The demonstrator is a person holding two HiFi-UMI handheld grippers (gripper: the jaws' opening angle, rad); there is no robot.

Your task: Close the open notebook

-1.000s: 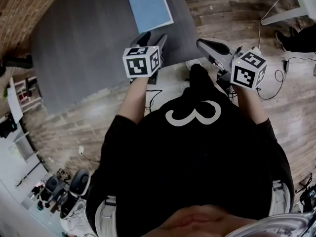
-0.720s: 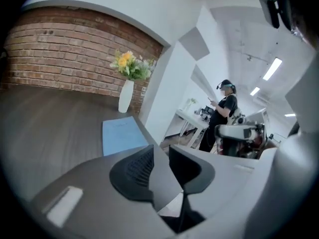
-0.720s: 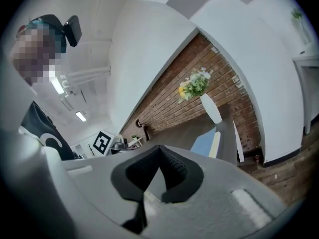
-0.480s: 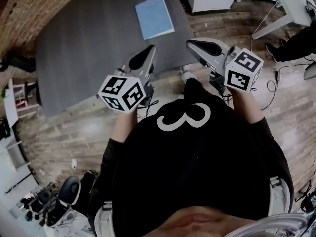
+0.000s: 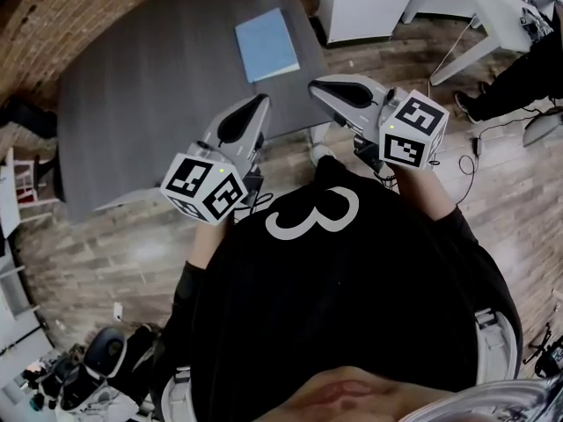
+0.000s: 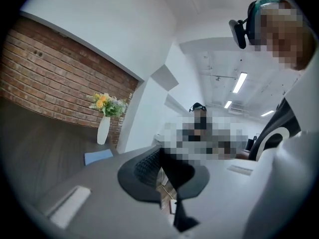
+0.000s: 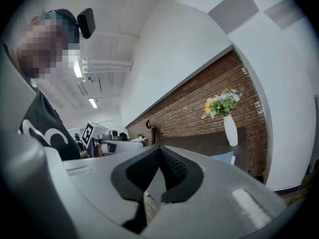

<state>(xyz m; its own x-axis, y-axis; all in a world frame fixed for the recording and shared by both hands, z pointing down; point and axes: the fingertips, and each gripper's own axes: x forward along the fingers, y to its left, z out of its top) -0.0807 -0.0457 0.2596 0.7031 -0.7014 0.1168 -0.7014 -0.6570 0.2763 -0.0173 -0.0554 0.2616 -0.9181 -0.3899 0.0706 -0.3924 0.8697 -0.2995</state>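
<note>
The blue notebook (image 5: 266, 45) lies closed and flat on the dark grey table (image 5: 149, 86), near its far right corner. It also shows as a small blue slab (image 6: 98, 156) in the left gripper view and beside the vase (image 7: 223, 157) in the right gripper view. My left gripper (image 5: 255, 104) hangs over the table's near edge, well short of the notebook, its jaws shut on nothing (image 6: 160, 151). My right gripper (image 5: 318, 89) is held level beside it, off the table's right corner, jaws also closed and empty (image 7: 159, 147).
A white vase with flowers (image 6: 103, 129) stands at the table's far end by the brick wall (image 6: 55, 78). White desks (image 5: 378, 3) stand at the top right. Cables (image 5: 466, 161) trail over the wooden floor, and office chairs (image 5: 92, 372) are at lower left.
Both grippers have lifted and drawn back from the table toward my chest. The left one's marker cube has swung down and left. The notebook has stayed closed and still.
</note>
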